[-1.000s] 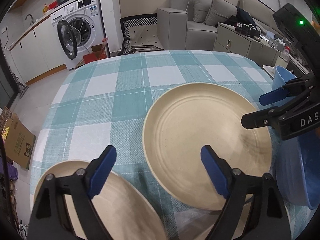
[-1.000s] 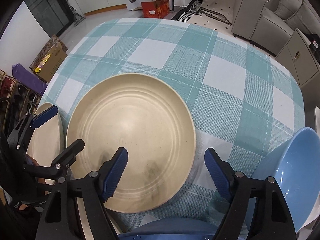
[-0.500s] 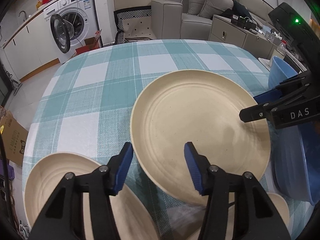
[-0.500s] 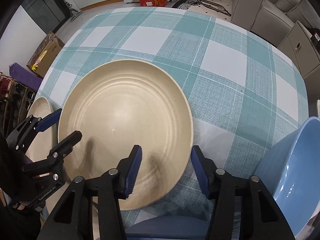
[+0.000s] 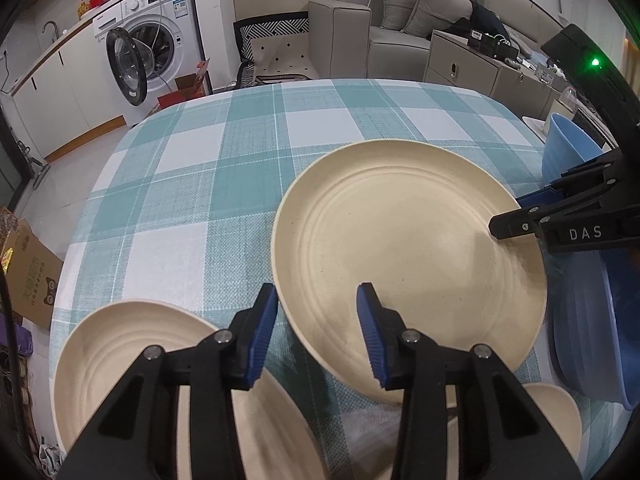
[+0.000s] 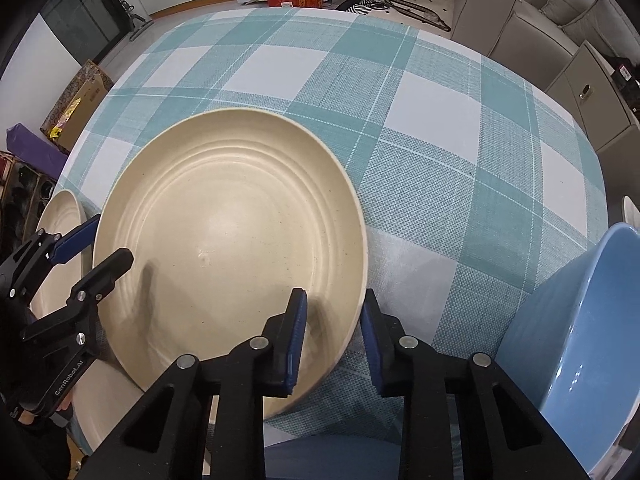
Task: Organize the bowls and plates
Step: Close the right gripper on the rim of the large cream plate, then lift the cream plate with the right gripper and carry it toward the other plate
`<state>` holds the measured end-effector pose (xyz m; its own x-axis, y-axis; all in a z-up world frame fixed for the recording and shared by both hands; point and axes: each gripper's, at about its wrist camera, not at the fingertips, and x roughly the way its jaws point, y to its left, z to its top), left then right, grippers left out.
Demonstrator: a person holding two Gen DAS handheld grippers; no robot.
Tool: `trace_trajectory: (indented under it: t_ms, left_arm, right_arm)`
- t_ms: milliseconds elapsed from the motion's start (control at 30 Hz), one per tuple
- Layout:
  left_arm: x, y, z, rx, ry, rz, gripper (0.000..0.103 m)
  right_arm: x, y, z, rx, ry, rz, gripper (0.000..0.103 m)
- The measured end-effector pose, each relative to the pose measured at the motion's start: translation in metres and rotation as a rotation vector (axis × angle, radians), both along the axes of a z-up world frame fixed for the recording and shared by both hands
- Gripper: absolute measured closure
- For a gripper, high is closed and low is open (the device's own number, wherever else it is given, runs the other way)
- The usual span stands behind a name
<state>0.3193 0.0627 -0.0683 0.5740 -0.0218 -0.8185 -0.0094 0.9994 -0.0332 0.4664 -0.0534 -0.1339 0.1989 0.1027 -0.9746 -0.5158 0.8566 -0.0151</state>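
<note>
Large cream plate (image 5: 400, 248) is sitting tilted over the teal-and-white checked tablecloth (image 5: 224, 168), w/ both grippers working at opposite rims.

L gripper (image 5: 318, 328): fingers are straddling the plate's near-left rim, one blue pad (image 5: 262, 336) outside the rim and the other over the plate's inner surface. A gap is showing on each side of the rim, so the jaws are standing apart, not yet pinching.

R gripper (image 6: 334, 336): its fingers are bracketing the plate's (image 6: 228, 248) near-right rim, left pad (image 6: 294, 340) over the plate's inside, right pad outside. Whether the pads are pressing the rim cannot be told; a narrow gap is still visible, so the jaws are reading as apart. In the left-wrist view the same gripper is reaching in from the right edge.

A second cream plate (image 5: 120, 356) is lying near the table's left-front corner, beneath the L gripper. A blue bowl (image 6: 580, 332) is sitting to the right of the large plate, near the table edge. Bkgd: washing machine (image 5: 148, 48) w/ door open, grey sofa (image 5: 400, 28), cardboard box (image 5: 28, 276) on the floor.
</note>
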Motion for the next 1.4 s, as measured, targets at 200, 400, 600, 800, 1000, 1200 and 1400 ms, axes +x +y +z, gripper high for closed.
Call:
trace_trajectory:
  t_ms: [200, 400, 600, 800, 1000, 1200, 1400]
  left_arm:
    - [-0.002, 0.002, 0.0, -0.008, 0.007, 0.005, 0.067]
    - [-0.004, 0.005, 0.004, -0.016, 0.008, 0.013, 0.067]
    - [-0.006, 0.006, 0.013, -0.014, -0.01, 0.016, 0.067]
    - [-0.011, 0.008, 0.025, -0.017, -0.032, 0.02, 0.067]
    - [-0.023, 0.011, 0.042, -0.015, -0.067, 0.029, 0.067]
    - [-0.039, 0.015, 0.061, -0.01, -0.106, 0.039, 0.067]
    - [-0.059, 0.02, 0.077, -0.009, -0.138, 0.058, 0.067]
  right_arm:
    - [0.0, 0.001, 0.0, -0.003, -0.016, -0.017, 0.083]
    - [-0.001, -0.002, 0.005, 0.016, -0.031, -0.037, 0.083]
    - [-0.003, -0.007, 0.016, 0.029, -0.052, -0.046, 0.084]
    - [-0.008, -0.011, 0.033, 0.048, -0.08, -0.05, 0.084]
    - [-0.022, -0.008, 0.052, 0.058, -0.113, -0.032, 0.083]
    - [-0.036, -0.003, 0.071, 0.075, -0.144, -0.017, 0.083]
    - [-0.055, 0.003, 0.09, 0.088, -0.17, 0.008, 0.084]
